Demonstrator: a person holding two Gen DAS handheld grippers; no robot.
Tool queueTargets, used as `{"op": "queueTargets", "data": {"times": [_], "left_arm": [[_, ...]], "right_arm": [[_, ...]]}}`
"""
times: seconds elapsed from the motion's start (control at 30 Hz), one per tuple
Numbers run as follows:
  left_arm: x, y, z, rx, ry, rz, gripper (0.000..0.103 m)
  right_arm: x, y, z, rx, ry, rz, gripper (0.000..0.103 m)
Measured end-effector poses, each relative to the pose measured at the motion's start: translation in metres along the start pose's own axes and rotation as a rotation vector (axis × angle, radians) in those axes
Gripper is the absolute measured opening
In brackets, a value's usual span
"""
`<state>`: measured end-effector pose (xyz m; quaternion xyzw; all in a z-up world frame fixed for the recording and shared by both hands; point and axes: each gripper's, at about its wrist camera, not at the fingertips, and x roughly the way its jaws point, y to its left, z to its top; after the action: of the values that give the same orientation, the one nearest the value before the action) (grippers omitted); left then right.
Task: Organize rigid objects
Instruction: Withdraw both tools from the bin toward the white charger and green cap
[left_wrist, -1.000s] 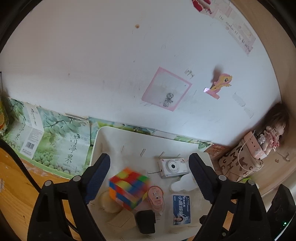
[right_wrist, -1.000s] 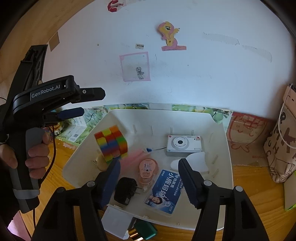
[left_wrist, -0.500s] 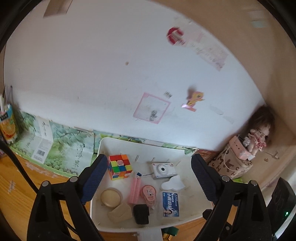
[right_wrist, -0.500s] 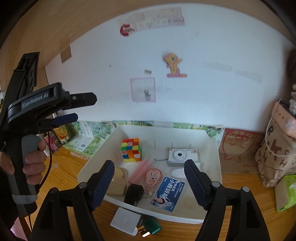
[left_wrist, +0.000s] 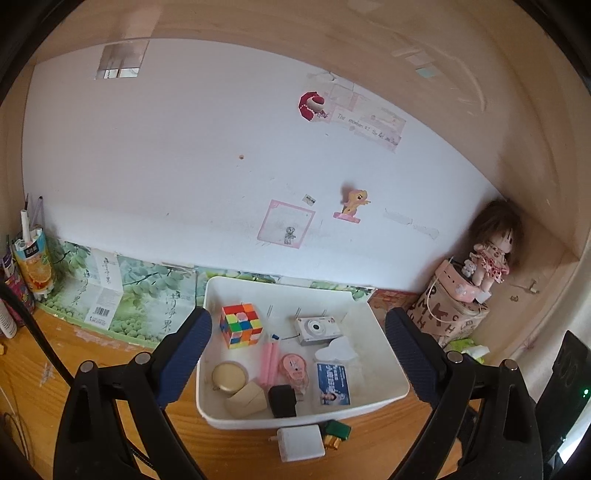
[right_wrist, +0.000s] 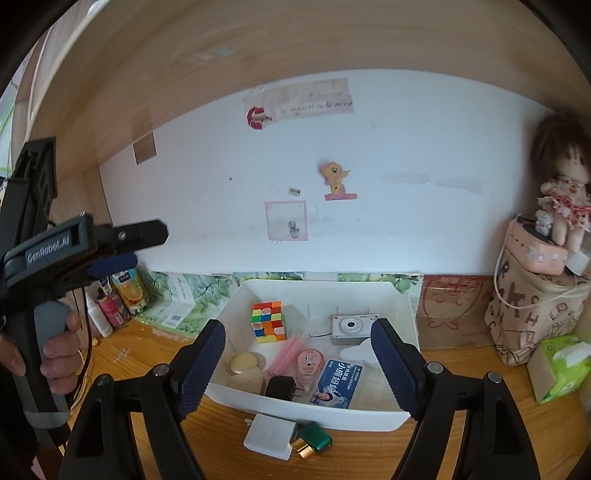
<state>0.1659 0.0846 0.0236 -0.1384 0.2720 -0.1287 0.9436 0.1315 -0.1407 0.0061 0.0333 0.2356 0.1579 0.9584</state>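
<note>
- Tray, white plastic, standing on the wooden worktop against the back wall edge; contents listed below.
- Puzzle cube, multicoloured, at the tray's back left corner, upright.
- Compact camera, white, along the tray's back wall, right of the cube and apart from it.
- Pink sticks, a pair lying side by side in the middle of the tray, just in front of the cube.
- Round tin, cream, near the tray's left wall; a beige block touches it at the front.
- Black plug adapter, at the tray's front wall, beside the beige block.
- Pink tape dispenser, between the sticks and a blue printed card.
- White cloud-shaped piece, in front of the camera.
- White charger and green-and-gold item, on the worktop just outside the tray's front wall, side by side.
- Left tool, jaws spread wide and just been opening further, nothing between them; it hangs above the tray without contact.
- Right tool, jaws likewise released after just opening, empty, above the tray's front.
- Hand, gripping the left tool's handle, over the worktop's left side.
</note>
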Motion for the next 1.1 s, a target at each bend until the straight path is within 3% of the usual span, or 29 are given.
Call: {"op": "queueTargets", "data": {"times": [0.7, 1.1], "left_arm": [[-0.017, 0.029, -0.048, -0.011, 0.128, 0.062, 0.096], [-0.002, 0.030, -0.073, -0.004, 0.224, 0.113, 0.096]], "right_arm": [[-0.003, 0.011, -0.050, 0.122, 0.052, -0.014, 0.082], [0.020, -0.019, -0.070, 0.330, 0.173, 0.052, 0.082]]}}
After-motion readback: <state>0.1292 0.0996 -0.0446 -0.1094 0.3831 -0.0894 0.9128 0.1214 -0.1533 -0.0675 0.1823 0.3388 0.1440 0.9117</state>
